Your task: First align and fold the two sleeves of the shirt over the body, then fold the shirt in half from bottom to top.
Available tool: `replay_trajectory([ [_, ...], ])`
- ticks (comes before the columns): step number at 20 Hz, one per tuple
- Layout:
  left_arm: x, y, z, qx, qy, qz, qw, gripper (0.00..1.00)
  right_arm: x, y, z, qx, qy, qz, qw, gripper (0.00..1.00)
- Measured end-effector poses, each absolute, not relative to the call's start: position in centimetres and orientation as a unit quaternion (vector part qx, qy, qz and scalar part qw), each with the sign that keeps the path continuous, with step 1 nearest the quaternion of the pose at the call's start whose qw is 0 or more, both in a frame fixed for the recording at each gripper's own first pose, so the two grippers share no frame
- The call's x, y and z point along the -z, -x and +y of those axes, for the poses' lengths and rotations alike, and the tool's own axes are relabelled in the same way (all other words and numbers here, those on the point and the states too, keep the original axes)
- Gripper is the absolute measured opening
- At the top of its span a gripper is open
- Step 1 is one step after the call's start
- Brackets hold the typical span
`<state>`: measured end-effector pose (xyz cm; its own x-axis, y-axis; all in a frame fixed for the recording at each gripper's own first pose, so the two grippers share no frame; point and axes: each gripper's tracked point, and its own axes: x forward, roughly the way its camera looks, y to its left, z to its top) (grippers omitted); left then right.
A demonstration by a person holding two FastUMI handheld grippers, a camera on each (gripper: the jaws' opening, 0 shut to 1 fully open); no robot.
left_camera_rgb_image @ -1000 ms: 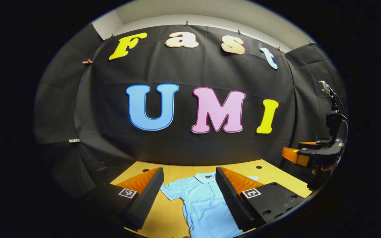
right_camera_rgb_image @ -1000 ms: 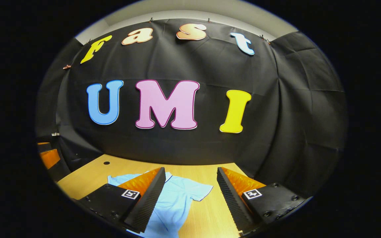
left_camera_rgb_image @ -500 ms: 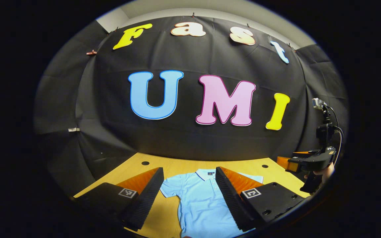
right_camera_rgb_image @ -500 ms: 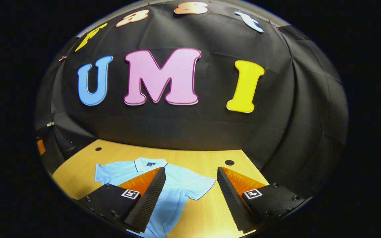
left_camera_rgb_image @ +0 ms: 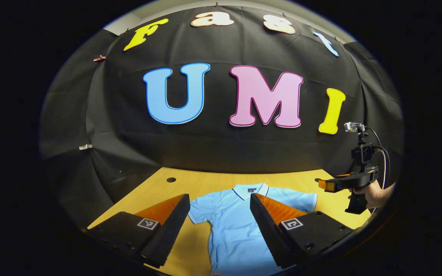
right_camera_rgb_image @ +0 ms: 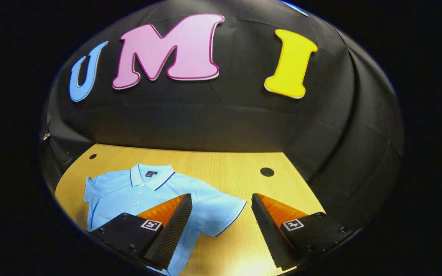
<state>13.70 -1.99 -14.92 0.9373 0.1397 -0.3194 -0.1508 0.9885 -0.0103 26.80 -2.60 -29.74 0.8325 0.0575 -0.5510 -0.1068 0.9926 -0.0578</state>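
Lying flat and collar-up on the table (right_camera_rgb_image: 221, 168), the shirt (right_camera_rgb_image: 136, 193) awaits its sleeve folds. Both the left gripper (left_camera_rgb_image: 219, 226) and right gripper (right_camera_rgb_image: 221, 226) hover above it, fingers spread apart, empty.

The left gripper (left_camera_rgb_image: 218, 224) is held with its fingers spread wide apart. The right gripper (right_camera_rgb_image: 221, 226) is likewise held agape, gripped by a hand (left_camera_rgb_image: 374, 193) at the far side.
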Motion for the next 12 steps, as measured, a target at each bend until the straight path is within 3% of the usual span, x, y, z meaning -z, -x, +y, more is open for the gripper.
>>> replay_trajectory([
  [12,18.0,-15.7,0.8,-0.126,0.021,0.200,0.971,1.00,41.4,-32.1,-6.5,-0.003,0.028,0.390,0.921,0.97],
])
